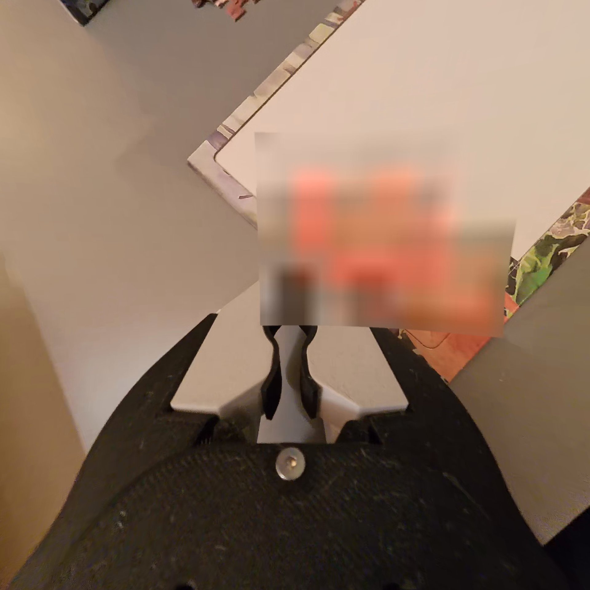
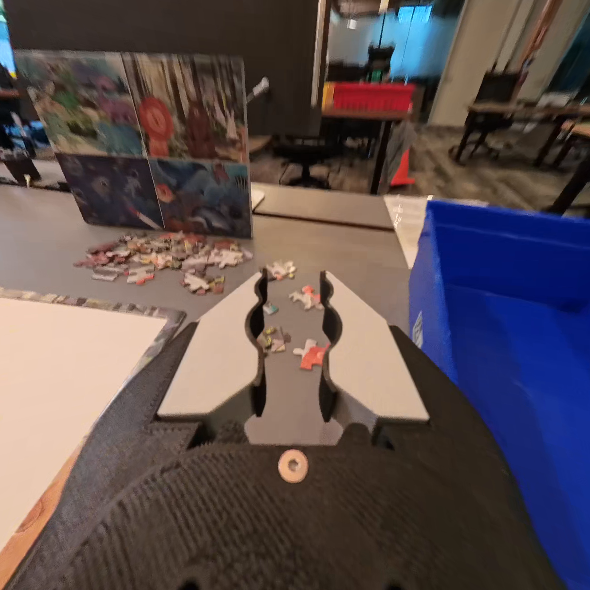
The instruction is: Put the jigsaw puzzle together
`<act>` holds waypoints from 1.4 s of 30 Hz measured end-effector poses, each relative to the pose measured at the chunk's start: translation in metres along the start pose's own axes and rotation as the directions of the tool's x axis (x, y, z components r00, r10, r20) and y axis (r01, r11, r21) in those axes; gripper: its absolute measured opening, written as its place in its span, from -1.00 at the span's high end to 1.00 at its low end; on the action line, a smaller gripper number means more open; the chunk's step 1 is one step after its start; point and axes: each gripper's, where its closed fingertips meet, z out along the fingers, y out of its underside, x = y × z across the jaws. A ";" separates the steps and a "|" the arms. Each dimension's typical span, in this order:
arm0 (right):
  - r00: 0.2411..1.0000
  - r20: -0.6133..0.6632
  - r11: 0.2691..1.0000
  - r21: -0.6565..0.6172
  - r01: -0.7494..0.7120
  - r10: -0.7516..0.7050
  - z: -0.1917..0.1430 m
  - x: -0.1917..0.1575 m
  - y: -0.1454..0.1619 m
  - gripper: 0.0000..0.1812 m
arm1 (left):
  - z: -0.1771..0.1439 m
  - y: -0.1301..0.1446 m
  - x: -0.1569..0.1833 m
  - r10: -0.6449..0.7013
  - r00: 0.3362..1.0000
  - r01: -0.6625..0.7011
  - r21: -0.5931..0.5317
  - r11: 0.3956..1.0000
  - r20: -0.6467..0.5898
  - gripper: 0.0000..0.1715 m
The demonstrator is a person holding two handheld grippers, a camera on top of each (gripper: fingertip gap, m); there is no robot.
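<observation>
The puzzle board (image 1: 415, 95) has a bare white inside and a printed border (image 1: 287, 67); it also shows in the right wrist view (image 2: 64, 367). My left gripper (image 1: 290, 332) hangs over the board's near corner, jaws close together with a narrow gap. A mosaic patch with an orange smear hides its tips and whatever lies between them. My right gripper (image 2: 293, 273) is open and empty above the grey table. Loose pieces lie between its fingers: a red-and-white piece (image 2: 309, 354), a dark piece (image 2: 273, 340) and another red-and-white piece (image 2: 306, 297).
A pile of loose pieces (image 2: 159, 258) lies in front of the upright puzzle box (image 2: 153, 143). A blue bin (image 2: 510, 319) stands close on the right. A few pieces (image 1: 230, 6) show at the far edge of the left wrist view. Office furniture stands beyond the table. My hands' fingertips stand some 45 cm from each other. The printed border (image 1: 287, 67) is about 15 cm from my left fingertips and 35 cm from my right.
</observation>
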 end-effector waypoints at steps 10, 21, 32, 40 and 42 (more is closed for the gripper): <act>0.999 0.013 0.938 -0.345 -0.041 0.049 0.023 -0.004 0.070 0.44 | 0.015 -0.027 0.011 0.089 0.994 -0.088 0.009 0.996 -0.070 1.00; 0.997 -0.053 0.969 -0.241 0.046 -0.061 0.030 -0.009 0.018 0.33 | 0.036 -0.115 -0.016 0.232 0.962 -0.201 0.200 0.959 -0.146 1.00; 0.990 -0.107 0.942 -0.332 0.051 -0.092 0.032 0.025 0.050 0.51 | 0.060 -0.110 -0.040 0.156 0.978 -0.117 0.259 0.959 -0.139 1.00; 0.981 -0.132 0.903 -0.423 0.073 -0.140 0.031 0.027 0.074 0.50 | 0.073 -0.102 -0.042 0.112 0.974 -0.069 0.214 0.974 -0.197 1.00; 0.985 -0.132 0.898 -0.437 0.040 -0.108 0.033 0.028 0.082 0.47 | 0.072 -0.102 -0.042 0.112 0.974 -0.066 0.223 0.973 -0.198 1.00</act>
